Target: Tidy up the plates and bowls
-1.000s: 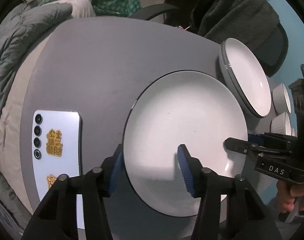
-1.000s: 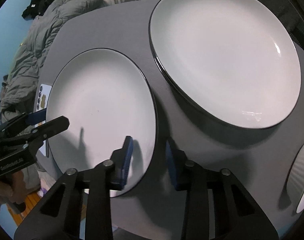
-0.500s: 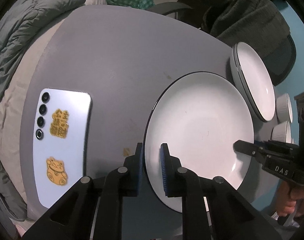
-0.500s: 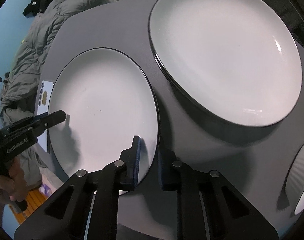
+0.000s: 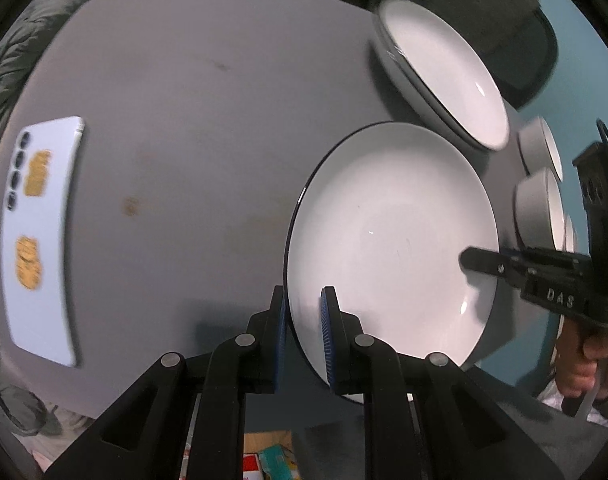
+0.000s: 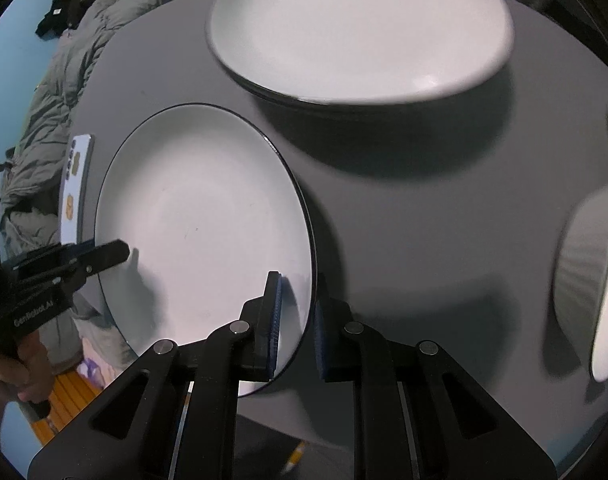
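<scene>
A white plate with a thin dark rim (image 5: 392, 240) (image 6: 200, 220) is held at two opposite edges, slightly above the grey table (image 5: 204, 100). My left gripper (image 5: 304, 296) is shut on its near rim, blue pads either side of the edge. My right gripper (image 6: 298, 284) is shut on the opposite rim; in the left wrist view it (image 5: 480, 260) reaches in from the right. A stack of white plates (image 5: 444, 76) (image 6: 360, 28) sits just beyond the held plate. Ribbed white bowls (image 5: 540, 208) (image 6: 588, 276) stand to the right.
A pale phone with gold stickers (image 5: 40, 232) (image 6: 76, 188) lies on the table's left side. A grey quilt (image 6: 52, 92) bunches past the table's left edge, and a dark chair with cloth (image 5: 504, 12) stands behind the plate stack. A hand (image 5: 584, 364) grips the right tool.
Both grippers went from open around the plate's rim to shut on it. The plate has since moved right, toward the stack and bowls, away from the phone.
</scene>
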